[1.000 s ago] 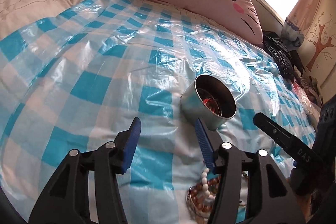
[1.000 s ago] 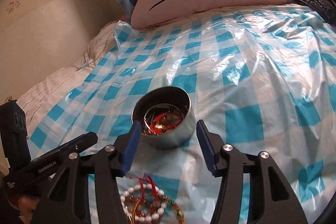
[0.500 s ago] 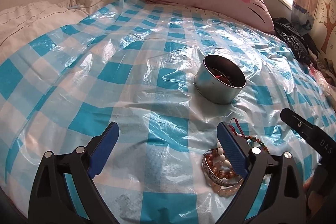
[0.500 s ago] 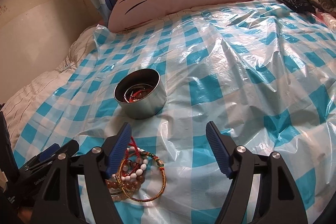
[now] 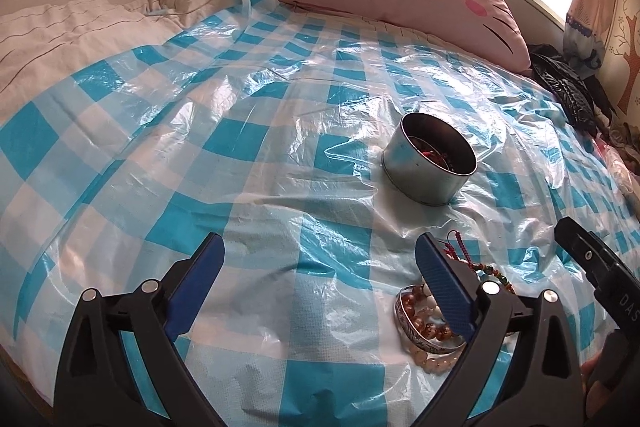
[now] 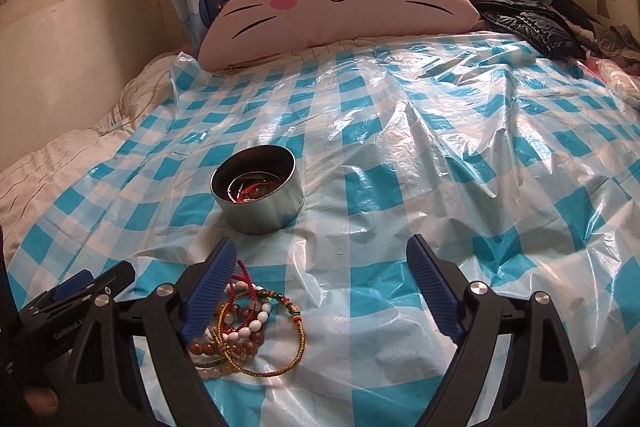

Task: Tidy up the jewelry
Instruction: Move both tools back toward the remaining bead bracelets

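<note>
The bracelets (image 6: 244,327) lie heaped on the bed's checked plastic sheet (image 6: 400,155), near the tin (image 6: 258,187). Both grippers, left gripper (image 5: 318,287) and right gripper (image 6: 320,291), have just been spreading their jaws, empty. Light, slippery, tangle-prone (beads roll); pinch one bangle's rim.

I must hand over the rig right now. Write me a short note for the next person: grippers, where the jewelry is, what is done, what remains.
Left gripper: open, empty; its jaws have just been opening.
Right gripper: open, empty; jaws also just opened wider.
Round metal tin: upright on the checkered plastic sheet, already holding some jewelry.
Pile of bracelets: loose on the sheet, nearer than the tin, beside the right gripper's left finger.
Done: some pieces in the tin.
Left: move the pile into the tin.
</note>
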Demonstrator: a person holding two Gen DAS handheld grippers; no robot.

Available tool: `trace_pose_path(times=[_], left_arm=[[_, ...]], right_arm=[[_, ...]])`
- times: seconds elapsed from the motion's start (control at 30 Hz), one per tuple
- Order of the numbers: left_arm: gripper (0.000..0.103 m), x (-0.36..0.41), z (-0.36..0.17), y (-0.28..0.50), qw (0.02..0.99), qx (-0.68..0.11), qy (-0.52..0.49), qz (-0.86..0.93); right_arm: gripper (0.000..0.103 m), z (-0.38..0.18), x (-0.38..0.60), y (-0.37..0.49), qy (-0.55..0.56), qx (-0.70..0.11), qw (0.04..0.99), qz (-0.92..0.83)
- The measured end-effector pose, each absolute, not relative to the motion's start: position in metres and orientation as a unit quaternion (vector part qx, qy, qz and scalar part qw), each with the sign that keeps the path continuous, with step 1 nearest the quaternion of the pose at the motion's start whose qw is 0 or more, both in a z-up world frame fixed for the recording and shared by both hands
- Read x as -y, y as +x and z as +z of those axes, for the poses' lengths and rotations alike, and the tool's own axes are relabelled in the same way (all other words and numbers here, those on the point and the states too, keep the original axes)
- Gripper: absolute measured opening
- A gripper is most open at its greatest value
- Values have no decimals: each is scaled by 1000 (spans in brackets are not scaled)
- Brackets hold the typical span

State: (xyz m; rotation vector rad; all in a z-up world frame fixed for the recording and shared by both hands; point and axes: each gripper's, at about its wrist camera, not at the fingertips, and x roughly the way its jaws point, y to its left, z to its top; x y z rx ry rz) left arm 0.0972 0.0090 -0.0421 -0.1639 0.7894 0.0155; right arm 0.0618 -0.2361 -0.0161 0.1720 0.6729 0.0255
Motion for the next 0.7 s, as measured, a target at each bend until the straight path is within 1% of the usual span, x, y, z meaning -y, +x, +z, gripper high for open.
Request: trace_pose_path(times=[0.13,0.3,0.4,0.57,0.7], left_arm=[[93,-9,-42,95,921,-382,-81,4],[94,-16,-43,97,917,-385,-99,2],[94,-19,-45,98,916,-386,-110,4],[94,-16,-46,100,916,-388,-104,7],[94,-16,-47,101,915,-391,-101,10]], right_arm=[[85,-19,236,61,88,-349,933,21],[85,-33,239,70,89,-415,905,31],[85,-46,228,78,59,-460,884,49],[85,-63,207,88,-11,-503,864,39],[85,-67,219,93,-44,-497,866,-31]])
